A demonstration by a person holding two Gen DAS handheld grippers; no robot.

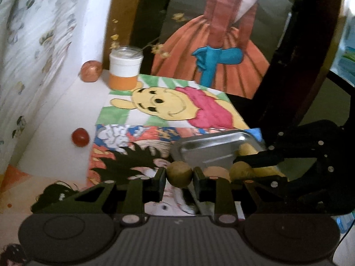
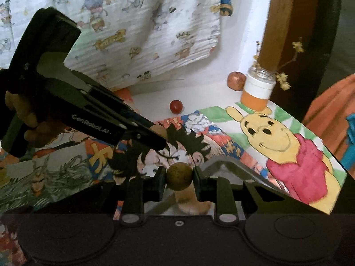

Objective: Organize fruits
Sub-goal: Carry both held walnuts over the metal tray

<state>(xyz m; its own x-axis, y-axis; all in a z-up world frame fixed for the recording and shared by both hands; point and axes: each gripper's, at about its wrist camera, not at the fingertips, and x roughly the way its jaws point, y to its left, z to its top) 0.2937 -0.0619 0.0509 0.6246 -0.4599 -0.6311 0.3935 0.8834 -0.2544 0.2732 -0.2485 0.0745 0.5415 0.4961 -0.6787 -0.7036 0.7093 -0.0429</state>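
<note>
Two small round brown fruits were held, one in each tool. In the left wrist view, the left tool point(image 1: 179, 176) was clamped on a brown fruit point(image 1: 179, 174) above the picture-covered counter point(image 1: 84, 102). Just beyond sat a metal tray point(image 1: 206, 148), with the right tool point(image 1: 243, 170) over it, gripping its own fruit. A red fruit point(image 1: 80, 137) and a reddish apple point(image 1: 91, 71) lay farther off, the apple beside a jar point(image 1: 125, 68).

In the right wrist view, the right tool point(image 2: 179, 177) was clamped on its brown fruit point(image 2: 179, 176). The fruits looked light, firm and smooth, likely to roll; gripping across the widest part seemed safest.
</note>
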